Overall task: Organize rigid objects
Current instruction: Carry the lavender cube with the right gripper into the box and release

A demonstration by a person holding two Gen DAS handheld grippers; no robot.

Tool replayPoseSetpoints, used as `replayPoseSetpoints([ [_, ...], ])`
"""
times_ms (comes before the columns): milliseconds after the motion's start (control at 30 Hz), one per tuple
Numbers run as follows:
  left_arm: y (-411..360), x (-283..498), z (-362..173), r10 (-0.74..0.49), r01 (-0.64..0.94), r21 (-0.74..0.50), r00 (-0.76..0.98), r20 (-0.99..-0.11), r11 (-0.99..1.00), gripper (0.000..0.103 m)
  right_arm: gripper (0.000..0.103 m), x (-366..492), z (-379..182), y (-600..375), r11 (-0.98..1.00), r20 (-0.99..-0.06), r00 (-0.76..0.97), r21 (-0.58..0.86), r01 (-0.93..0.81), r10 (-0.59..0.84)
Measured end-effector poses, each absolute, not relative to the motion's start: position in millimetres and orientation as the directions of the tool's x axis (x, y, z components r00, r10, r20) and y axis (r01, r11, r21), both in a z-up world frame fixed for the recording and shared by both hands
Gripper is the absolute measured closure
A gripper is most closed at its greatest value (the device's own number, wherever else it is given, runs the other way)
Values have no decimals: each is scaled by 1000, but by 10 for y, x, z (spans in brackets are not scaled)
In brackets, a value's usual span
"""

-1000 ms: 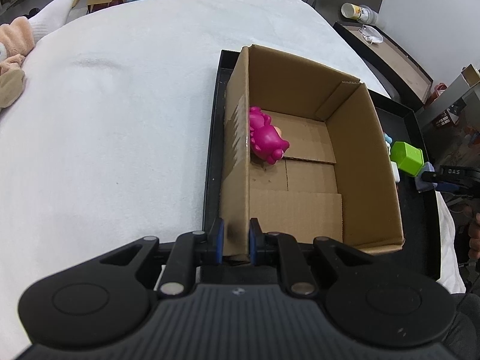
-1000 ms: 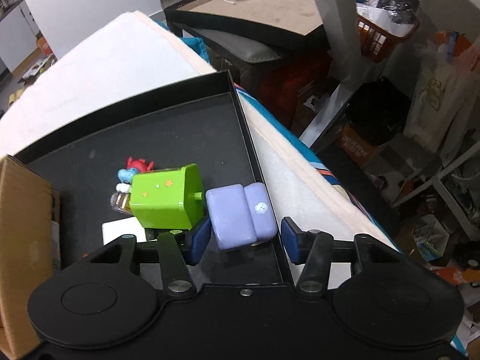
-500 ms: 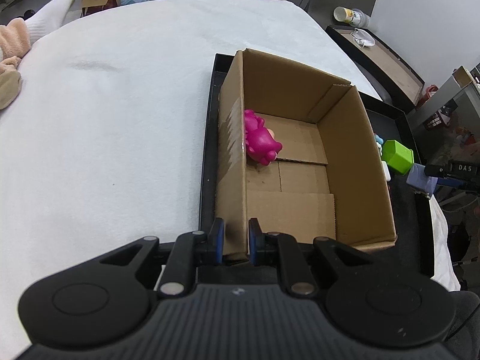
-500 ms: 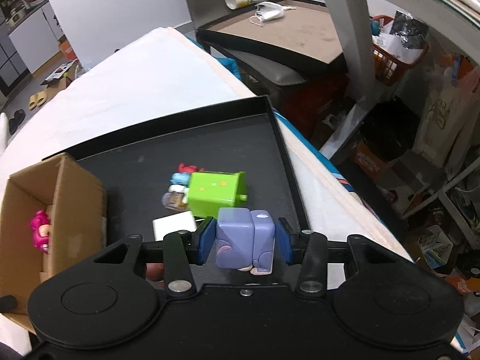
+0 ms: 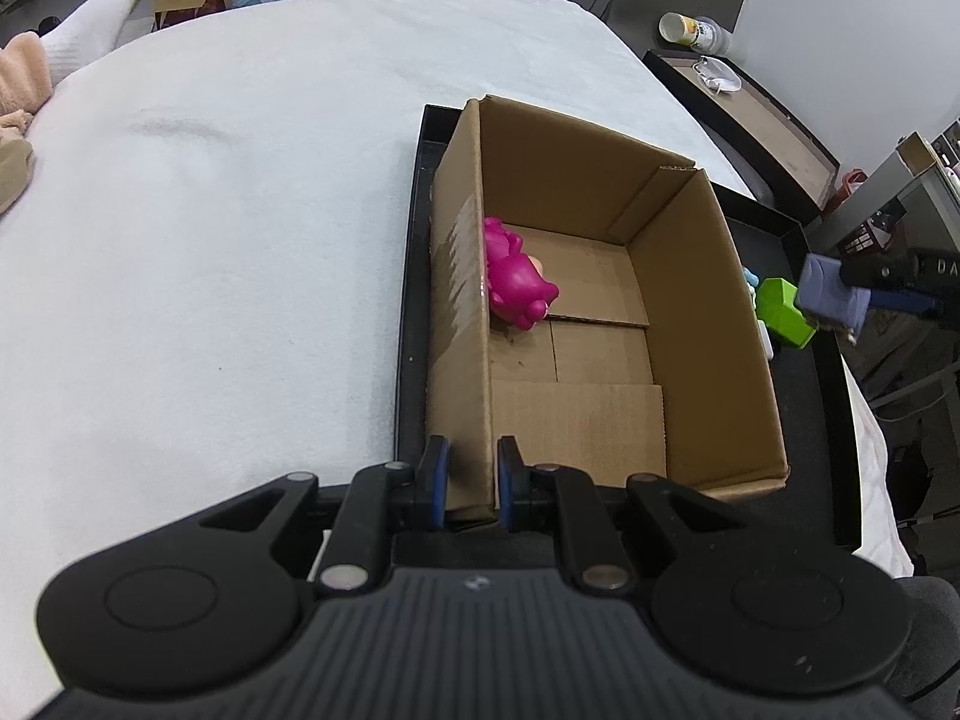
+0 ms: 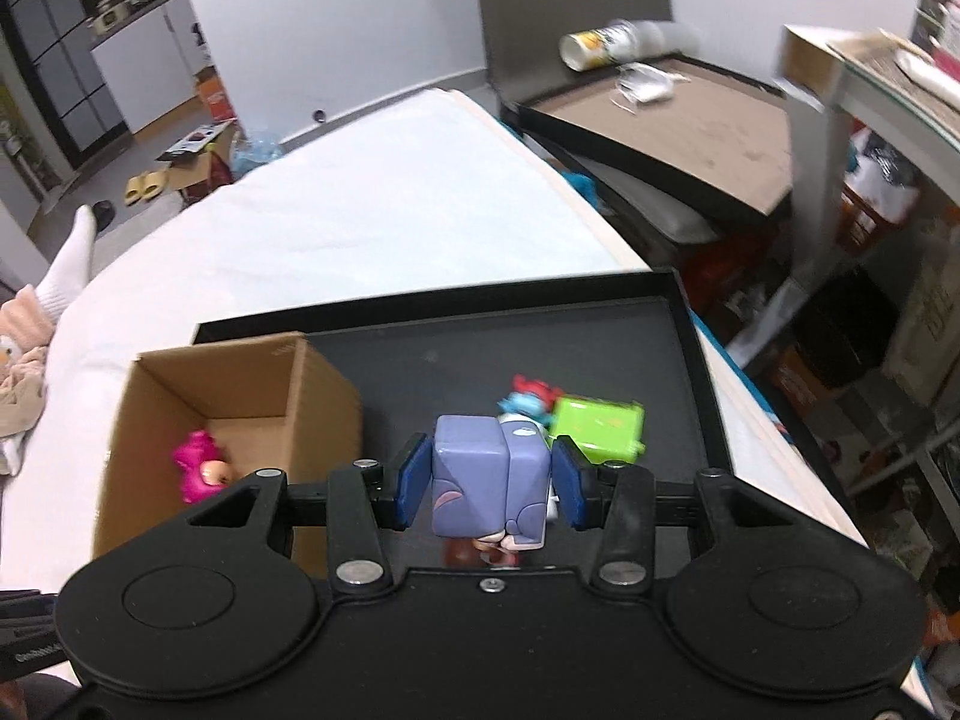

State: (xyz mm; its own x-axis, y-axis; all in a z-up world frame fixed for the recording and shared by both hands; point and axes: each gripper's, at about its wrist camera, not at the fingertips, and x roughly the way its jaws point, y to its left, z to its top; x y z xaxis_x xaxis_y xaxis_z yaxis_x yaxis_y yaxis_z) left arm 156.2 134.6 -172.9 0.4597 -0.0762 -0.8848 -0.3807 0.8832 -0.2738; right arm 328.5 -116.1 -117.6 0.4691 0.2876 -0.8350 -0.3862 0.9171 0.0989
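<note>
My right tool (image 6: 491, 483) held the purple block toy (image 6: 489, 477) by its flat sides; it looked light, stiff, slick. My left tool (image 5: 469, 474) pinched the cardboard box (image 5: 708, 324) wall.

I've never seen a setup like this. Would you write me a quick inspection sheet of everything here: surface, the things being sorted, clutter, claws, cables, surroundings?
Surface: black tray lying on a white bed cover.
Job's things: open cardboard box on the tray, pink toy inside; green cube toy and a small blue-and-red figure on the tray beside the box.
Clutter: nothing seen on the tray beyond the toys.
Claws: left claw shut on the box's near wall; right claw shut on a purple block toy, above the tray.
Cables: nothing seen.
Surroundings: side table with a cup and a face mask; crowded shelves to the right; a white sock at the bed's far edge.
</note>
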Motion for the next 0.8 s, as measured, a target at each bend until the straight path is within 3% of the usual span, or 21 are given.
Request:
replayPoseSetpoints([
  [800, 1407, 1552, -1766, -107, -371, -310, 475, -873, 876, 89, 60, 3126, -988, -221, 836, -821, 452, 55, -546, 350],
])
